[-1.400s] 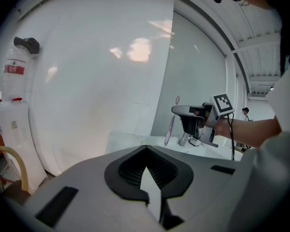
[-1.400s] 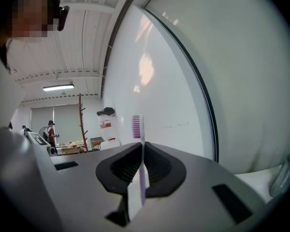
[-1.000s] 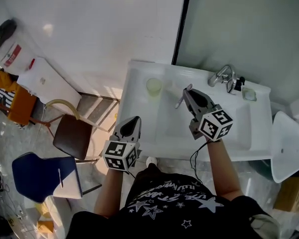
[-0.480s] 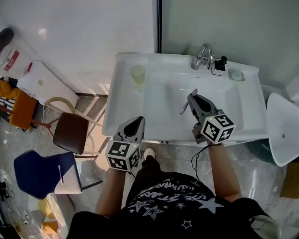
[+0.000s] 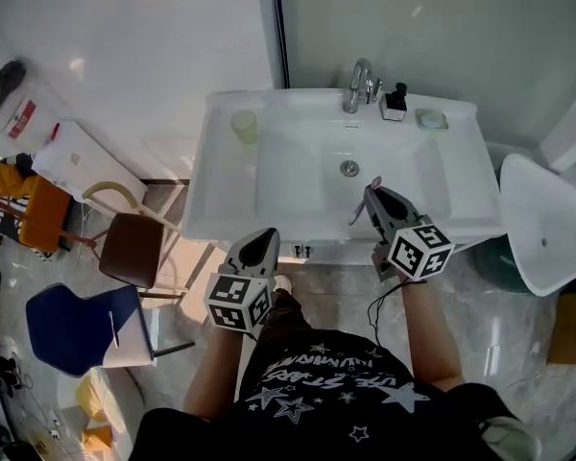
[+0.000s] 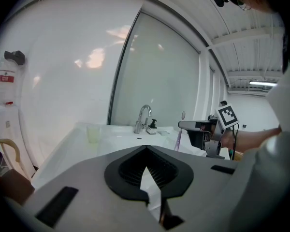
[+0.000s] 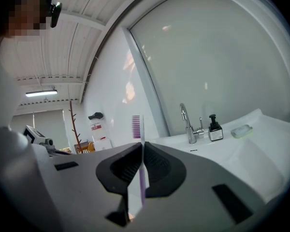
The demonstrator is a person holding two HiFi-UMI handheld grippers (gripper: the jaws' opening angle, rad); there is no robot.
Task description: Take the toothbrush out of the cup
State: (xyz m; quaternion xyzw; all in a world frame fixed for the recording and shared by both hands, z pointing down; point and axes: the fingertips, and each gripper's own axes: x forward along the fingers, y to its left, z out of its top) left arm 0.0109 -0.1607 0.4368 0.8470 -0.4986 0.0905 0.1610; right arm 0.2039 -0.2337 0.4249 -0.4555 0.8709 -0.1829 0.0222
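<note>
White sink counter (image 5: 466, 185) carries the cup (image 5: 244, 126) at its far left (no brush in it). The toothbrush (image 7: 137, 127) stands upright, pinched in the right gripper (image 7: 142, 149) jaws, well right of the cup. The left gripper (image 6: 146, 153) has its jaws together, empty.

Black tee, a grey gripper in each hand

Short-sleeved black T-shirt (image 5: 317, 392) printed with white stars and lettering; left gripper (image 5: 261, 235) and right gripper (image 5: 369, 191) grey-shelled, lined with black ribbed pads (image 6: 125, 173); white cube (image 5: 237, 303) of black square markers behind each; thin black cable (image 5: 372, 313) looping off the right one
</note>
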